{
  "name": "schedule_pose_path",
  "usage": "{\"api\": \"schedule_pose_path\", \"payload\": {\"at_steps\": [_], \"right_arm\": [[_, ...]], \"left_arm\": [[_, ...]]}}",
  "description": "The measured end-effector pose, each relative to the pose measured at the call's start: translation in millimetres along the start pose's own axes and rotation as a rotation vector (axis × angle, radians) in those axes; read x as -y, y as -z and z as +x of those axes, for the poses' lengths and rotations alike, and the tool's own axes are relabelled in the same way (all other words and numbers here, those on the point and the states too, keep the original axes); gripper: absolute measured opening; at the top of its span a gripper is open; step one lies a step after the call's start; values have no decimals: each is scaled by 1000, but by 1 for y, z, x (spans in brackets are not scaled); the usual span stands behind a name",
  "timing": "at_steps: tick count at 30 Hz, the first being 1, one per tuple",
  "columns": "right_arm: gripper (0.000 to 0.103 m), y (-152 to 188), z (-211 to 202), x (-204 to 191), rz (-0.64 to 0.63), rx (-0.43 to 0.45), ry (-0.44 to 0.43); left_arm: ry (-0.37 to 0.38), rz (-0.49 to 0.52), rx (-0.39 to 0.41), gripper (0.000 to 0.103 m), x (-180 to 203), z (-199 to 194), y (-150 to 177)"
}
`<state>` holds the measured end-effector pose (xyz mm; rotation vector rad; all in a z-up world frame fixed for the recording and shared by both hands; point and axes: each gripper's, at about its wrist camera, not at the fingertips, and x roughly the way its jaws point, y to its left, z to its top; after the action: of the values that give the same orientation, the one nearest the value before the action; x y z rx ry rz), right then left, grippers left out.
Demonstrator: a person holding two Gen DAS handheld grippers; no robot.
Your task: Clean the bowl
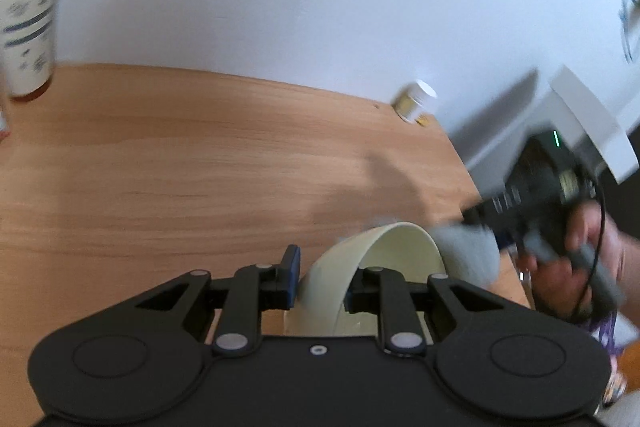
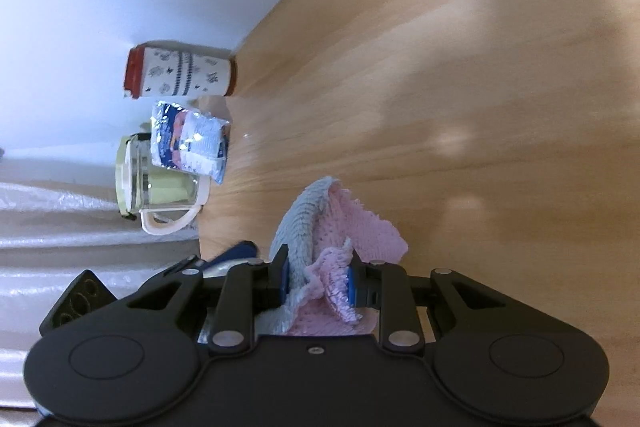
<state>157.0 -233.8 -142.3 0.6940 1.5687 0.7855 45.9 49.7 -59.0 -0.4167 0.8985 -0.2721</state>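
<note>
Cream plastic filled the lower centre of my left wrist view, where my left gripper stood clamped on the wall of the bowl, one blue pad outside and the other inside the rim. I held the bowl tipped on edge above the wooden table, its hollow turned toward the right of the frame, apparently so the cloth could reach inside. From the right edge my other hand brought in the right gripper, blurred, with the grey-and-pink microfibre cloth meeting the bowl's far rim. In the right wrist view those jaws pinched a bunched fold of that cloth, leaving a loose flap forward for wiping. A patterned paper cup, a foil sachet and a glass jug stood at the left of that frame, well apart from the work. A small white-capped jar sat by the wall.
</note>
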Motion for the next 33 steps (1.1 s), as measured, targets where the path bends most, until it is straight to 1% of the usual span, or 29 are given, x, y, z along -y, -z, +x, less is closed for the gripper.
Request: {"api": "schedule_pose_path", "payload": {"at_steps": [4, 7, 10, 13, 15, 18, 22, 27, 28, 31, 33], "right_arm": [[29, 18, 1, 18, 55, 12, -38], [29, 32, -2, 28, 114, 81, -91], [29, 35, -6, 30, 146, 133, -122], [29, 34, -14, 26, 157, 187, -145], [29, 31, -18, 21, 154, 205, -155], [29, 27, -21, 17, 147, 215, -154], [29, 24, -22, 13, 144, 228, -158], [29, 35, -19, 24, 182, 238, -165], [29, 39, -18, 29, 198, 239, -159], [29, 49, -15, 33, 198, 222, -135], [29, 55, -16, 26, 136, 217, -65]], "left_arm": [[0, -44, 11, 19, -6, 0, -2], [11, -101, 19, 19, -10, 3, -4], [30, -130, 22, 19, -12, 3, -3], [45, -123, 16, 19, -8, 4, -3], [52, -129, 8, 18, -6, 6, -3], [63, -152, 5, 19, -5, 9, -2], [66, -209, 11, 19, -12, 10, -1], [55, -289, 20, 19, -24, 10, 2], [54, -306, 23, 19, -27, 9, 3], [33, -287, 24, 19, -29, 10, 2], [26, -273, 20, 19, -28, 12, 2]]}}
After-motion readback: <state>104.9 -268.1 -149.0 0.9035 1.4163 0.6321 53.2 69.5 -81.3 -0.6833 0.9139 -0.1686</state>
